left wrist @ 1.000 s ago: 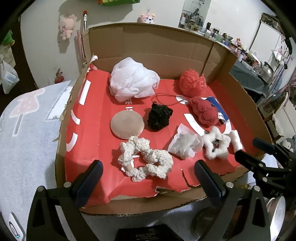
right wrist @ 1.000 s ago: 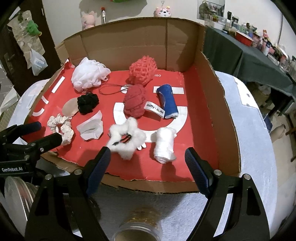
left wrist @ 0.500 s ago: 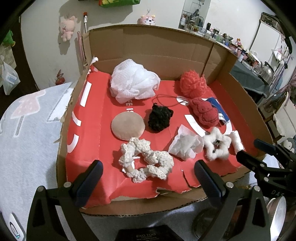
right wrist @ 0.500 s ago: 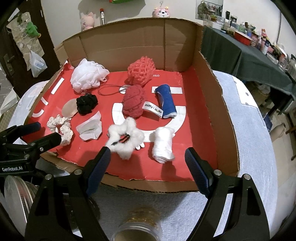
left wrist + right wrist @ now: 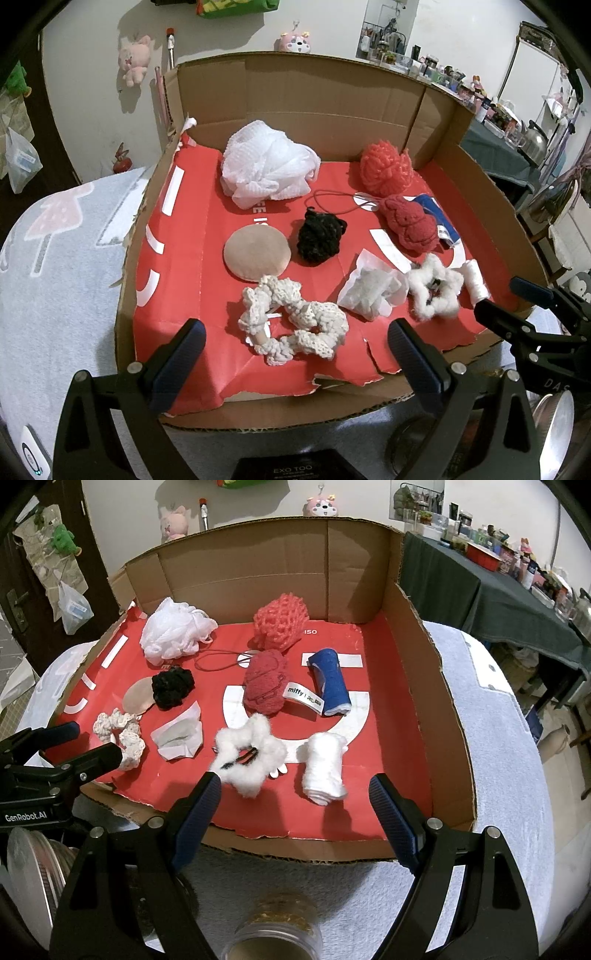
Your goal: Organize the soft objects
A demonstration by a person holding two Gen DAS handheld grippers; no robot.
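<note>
- Hovering just outside the torn front edge of the cardboard box [image 5: 325, 92], the left gripper [image 5: 295, 350] is keeping its jaws wide apart with nothing between them; it is pointing at the cream crochet scrunchie [image 5: 291, 321], which is lying near the front edge on the red liner [image 5: 184, 258].
- Hanging off the same front edge further right, the right gripper [image 5: 295, 797] is also holding its jaws spread and empty, with the fluffy white scrunchie [image 5: 251, 757] lying just beyond its left finger [image 5: 199, 812].
- Sitting beside that scrunchie toward the right wall, a rolled white cloth [image 5: 325, 768] is lying on the liner.
- Resting between the two scrunchies, a crumpled white tissue [image 5: 373, 291] is lying near the front edge.
- Lying in the middle of the box floor, a beige round pad [image 5: 255, 251] is touching a black scrunchie [image 5: 319, 236] at its right.
- Occupying the back left corner, a white mesh bath pouf [image 5: 266, 166] is sitting well apart from a coral net pouf [image 5: 386, 168] by the back wall.
- Lying in front of the coral pouf, a dark red plush item [image 5: 266, 681] is touching a rolled blue cloth [image 5: 330, 681] via its white label.
</note>
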